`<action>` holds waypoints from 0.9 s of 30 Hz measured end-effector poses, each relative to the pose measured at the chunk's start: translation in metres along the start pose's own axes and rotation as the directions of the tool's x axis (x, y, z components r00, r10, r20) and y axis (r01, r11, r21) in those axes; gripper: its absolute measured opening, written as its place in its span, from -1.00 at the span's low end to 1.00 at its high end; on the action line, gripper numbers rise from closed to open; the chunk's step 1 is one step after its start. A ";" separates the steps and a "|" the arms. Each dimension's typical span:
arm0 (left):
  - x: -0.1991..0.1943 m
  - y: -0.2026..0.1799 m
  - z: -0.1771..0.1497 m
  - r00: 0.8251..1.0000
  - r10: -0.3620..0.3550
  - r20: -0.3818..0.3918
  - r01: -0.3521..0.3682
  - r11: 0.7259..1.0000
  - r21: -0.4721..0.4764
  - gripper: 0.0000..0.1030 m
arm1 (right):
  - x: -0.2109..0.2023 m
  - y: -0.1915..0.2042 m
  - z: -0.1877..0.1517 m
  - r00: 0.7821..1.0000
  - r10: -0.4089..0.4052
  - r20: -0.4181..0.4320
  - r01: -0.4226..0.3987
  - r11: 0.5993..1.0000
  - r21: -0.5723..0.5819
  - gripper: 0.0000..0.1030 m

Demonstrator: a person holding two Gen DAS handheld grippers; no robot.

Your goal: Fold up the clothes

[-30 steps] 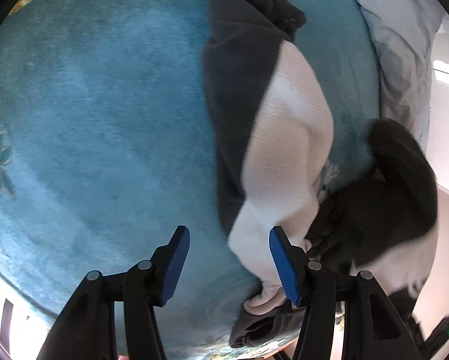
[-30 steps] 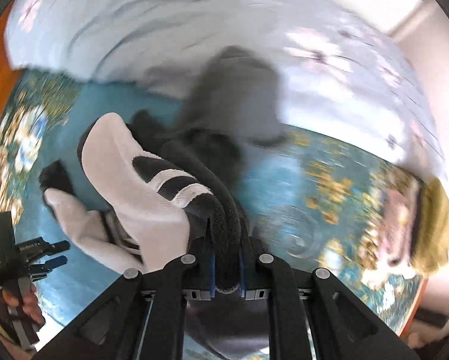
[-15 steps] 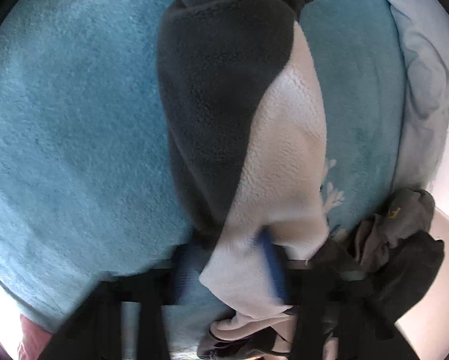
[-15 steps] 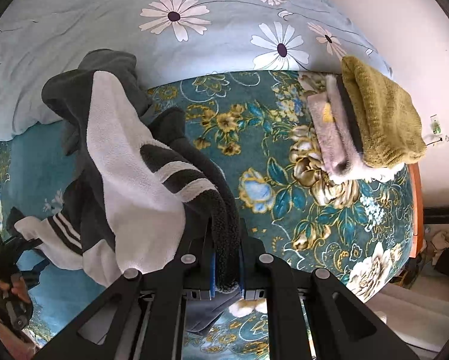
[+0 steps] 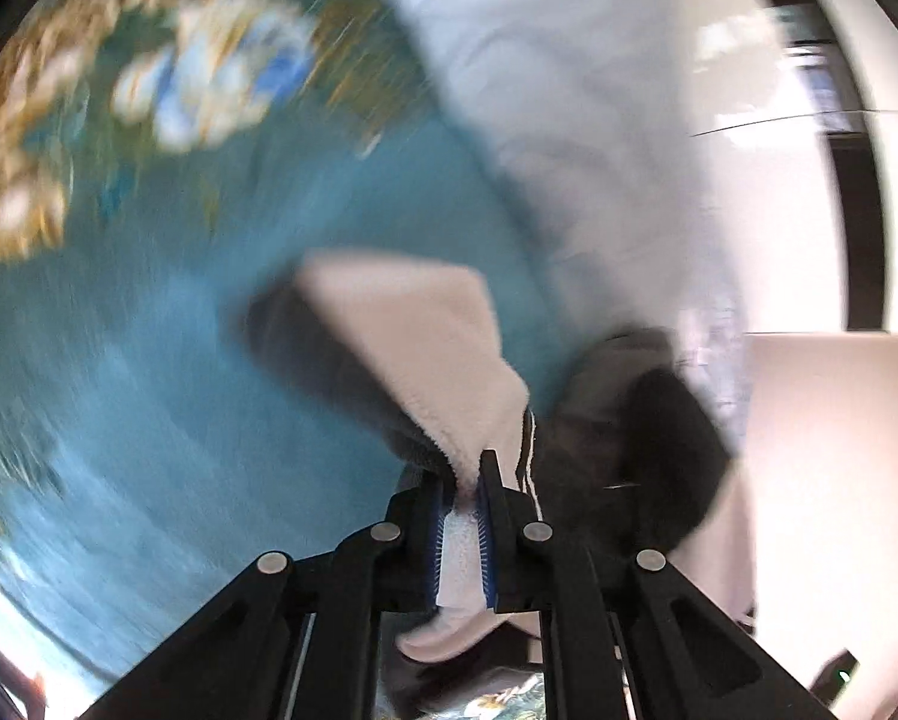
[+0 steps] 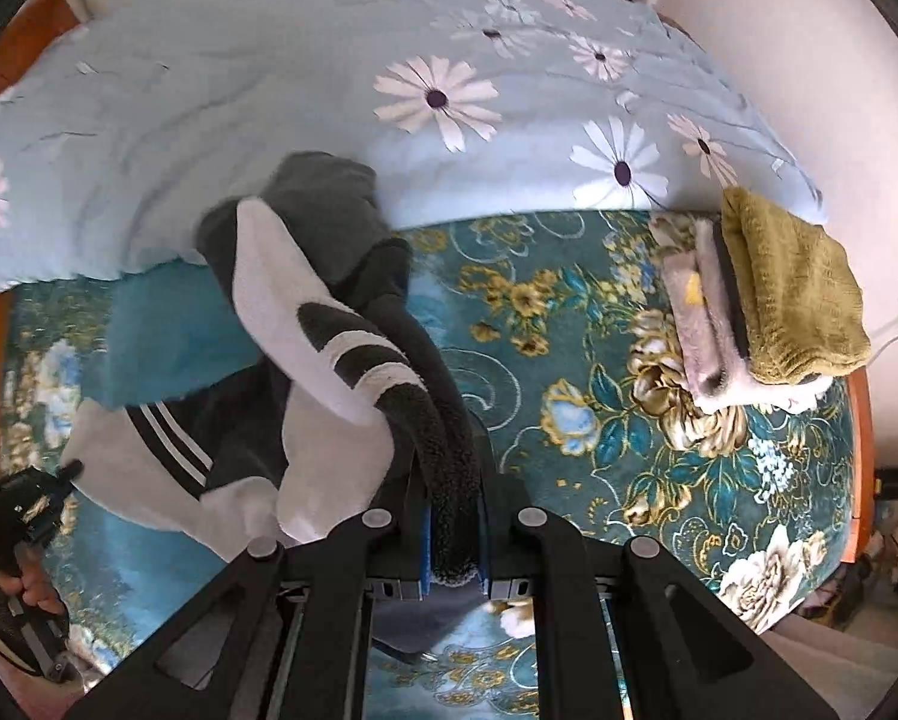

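A dark grey and white fleece garment [image 6: 305,324] with striped cuffs hangs bunched above the teal floral blanket [image 6: 568,420]. My right gripper [image 6: 453,516] is shut on a dark grey fold of it. My left gripper [image 5: 463,516] is shut on a white part of the same fleece garment [image 5: 413,348], lifted above the blanket; that view is motion blurred. The left gripper also shows in the right wrist view [image 6: 59,474], at the far left, touching a striped white cuff.
A pale blue daisy-print duvet [image 6: 389,90] lies along the far side of the bed. A stack of folded clothes with an olive knit on top [image 6: 778,300] sits at the right. A white wall and a dark frame show in the left wrist view [image 5: 808,180].
My left gripper went from open beside the white fleece to shut on it and lifted it. My right gripper kept its hold as the garment rose.
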State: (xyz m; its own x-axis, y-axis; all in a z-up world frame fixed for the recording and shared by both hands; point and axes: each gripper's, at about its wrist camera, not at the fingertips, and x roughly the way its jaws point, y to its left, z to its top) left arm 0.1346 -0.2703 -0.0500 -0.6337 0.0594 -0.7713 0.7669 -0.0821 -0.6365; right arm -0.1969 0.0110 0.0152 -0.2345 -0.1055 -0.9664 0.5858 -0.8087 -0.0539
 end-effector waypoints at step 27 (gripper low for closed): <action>0.032 0.108 0.050 0.971 0.217 -0.096 -0.225 0.971 -0.080 -0.79 | 0.054 -0.056 -0.095 0.982 0.044 -0.185 -0.006 0.979 0.203 -0.78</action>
State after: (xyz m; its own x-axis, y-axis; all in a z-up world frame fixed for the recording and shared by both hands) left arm 0.1921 -0.3273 -0.1427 -0.4393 0.1357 -0.8880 0.8955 -0.0130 -0.4450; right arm -0.1684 0.1055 -0.0576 -0.0613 -0.0321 -0.9976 0.4176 -0.9086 0.0036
